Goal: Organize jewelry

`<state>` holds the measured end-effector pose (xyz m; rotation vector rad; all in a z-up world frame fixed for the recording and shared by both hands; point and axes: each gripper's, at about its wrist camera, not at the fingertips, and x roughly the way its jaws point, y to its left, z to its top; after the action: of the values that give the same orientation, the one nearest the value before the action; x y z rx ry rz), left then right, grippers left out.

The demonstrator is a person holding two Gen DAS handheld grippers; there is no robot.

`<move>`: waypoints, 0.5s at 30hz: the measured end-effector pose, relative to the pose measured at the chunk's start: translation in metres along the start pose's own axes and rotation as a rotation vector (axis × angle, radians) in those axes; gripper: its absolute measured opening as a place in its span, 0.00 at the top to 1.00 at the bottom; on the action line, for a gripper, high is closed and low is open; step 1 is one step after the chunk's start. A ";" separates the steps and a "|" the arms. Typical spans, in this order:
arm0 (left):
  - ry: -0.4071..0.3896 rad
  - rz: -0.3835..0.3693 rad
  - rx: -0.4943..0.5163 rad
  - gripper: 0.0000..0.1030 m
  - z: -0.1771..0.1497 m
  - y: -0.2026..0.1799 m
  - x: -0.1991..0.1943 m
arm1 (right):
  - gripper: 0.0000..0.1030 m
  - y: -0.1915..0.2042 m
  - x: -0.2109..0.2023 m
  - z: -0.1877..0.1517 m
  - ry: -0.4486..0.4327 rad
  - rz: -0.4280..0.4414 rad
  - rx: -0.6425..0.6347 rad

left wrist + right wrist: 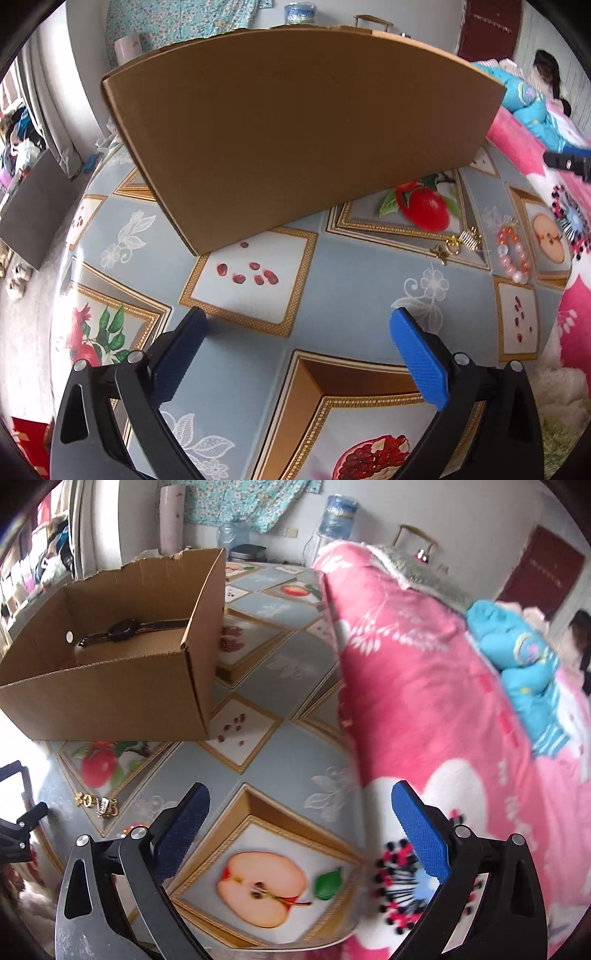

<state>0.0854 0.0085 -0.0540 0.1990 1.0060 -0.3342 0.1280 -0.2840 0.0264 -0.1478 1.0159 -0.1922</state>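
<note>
A brown cardboard box [295,125] stands on the fruit-patterned tablecloth [347,266]. In the right wrist view the box [110,690] is open-topped, and a dark wristwatch [127,628] lies inside it. Gold hair clips [458,242] and a pink and orange bead bracelet [514,254] lie on the cloth to the right of the box. The clips [98,803] also show at the left of the right wrist view. My left gripper [297,323] hangs open over bare cloth in front of the box, holding nothing. My right gripper [301,799] is open above a printed apple, nothing between its fingers.
A pink flowered quilt [443,686] lies along the table's right side, with a blue bundle [524,657] on it. The other gripper's black frame [18,830] shows at the left edge. A person [550,74] sits far back right. Water jugs [338,515] stand by the wall.
</note>
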 end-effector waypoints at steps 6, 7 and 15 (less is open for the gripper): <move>0.006 0.001 -0.001 0.05 -0.001 0.000 0.000 | 0.08 -0.024 -0.047 0.001 -0.304 0.125 0.035; 0.006 0.001 0.000 0.05 0.000 0.000 0.000 | 0.08 -0.023 -0.043 0.000 -0.288 0.126 0.019; -0.012 0.004 -0.003 0.05 -0.001 -0.001 0.000 | 0.08 -0.009 -0.002 -0.024 -0.105 0.194 0.059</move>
<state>0.0845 0.0082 -0.0544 0.1967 0.9938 -0.3298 0.1051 -0.2933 0.0176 -0.0049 0.9125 -0.0367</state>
